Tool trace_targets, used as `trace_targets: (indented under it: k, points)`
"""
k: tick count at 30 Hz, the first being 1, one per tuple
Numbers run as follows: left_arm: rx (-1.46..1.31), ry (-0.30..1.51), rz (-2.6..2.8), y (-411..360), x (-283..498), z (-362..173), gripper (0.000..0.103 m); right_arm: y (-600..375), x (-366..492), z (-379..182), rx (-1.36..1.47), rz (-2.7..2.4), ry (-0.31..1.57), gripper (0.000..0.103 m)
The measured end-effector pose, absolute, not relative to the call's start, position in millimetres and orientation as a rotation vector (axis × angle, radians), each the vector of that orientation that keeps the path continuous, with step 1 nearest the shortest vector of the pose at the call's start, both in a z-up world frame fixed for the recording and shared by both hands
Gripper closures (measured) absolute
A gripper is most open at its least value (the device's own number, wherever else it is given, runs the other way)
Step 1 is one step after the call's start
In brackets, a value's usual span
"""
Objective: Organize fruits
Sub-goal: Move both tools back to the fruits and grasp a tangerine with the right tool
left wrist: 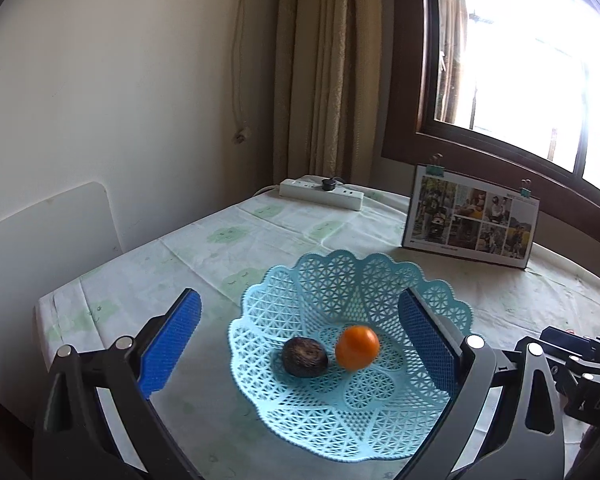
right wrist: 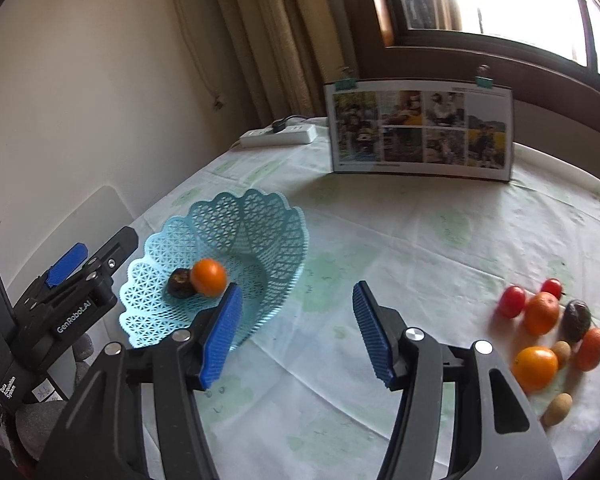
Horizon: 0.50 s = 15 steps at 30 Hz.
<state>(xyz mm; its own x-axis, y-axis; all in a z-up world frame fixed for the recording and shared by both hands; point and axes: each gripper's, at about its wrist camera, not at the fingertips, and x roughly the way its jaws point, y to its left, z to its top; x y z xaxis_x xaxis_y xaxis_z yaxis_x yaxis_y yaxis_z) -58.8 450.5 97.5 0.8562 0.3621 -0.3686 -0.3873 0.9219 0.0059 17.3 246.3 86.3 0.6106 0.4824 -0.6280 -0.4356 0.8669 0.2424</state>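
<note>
A light blue lattice basket stands on the tablecloth. An orange and a dark wrinkled fruit lie in it, touching. My left gripper hovers open over the basket's near side, with nothing between its blue pads. My right gripper is open and empty over the cloth, just right of the basket. Loose fruit lies at the right: two red tomatoes, three oranges, a dark fruit and two small brown fruits.
A clipped photo board stands at the back of the table, under the window. A white power strip lies near the curtain corner. A white chair back stands against the wall on the left.
</note>
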Motion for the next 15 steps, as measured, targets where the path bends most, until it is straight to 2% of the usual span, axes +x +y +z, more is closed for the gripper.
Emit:
trace_targets:
  k: [15]
  points:
    - [0.028,0.404,0.218,380,-41,97,0.003,133,21,77,0.167,0.281,0.712,0.037]
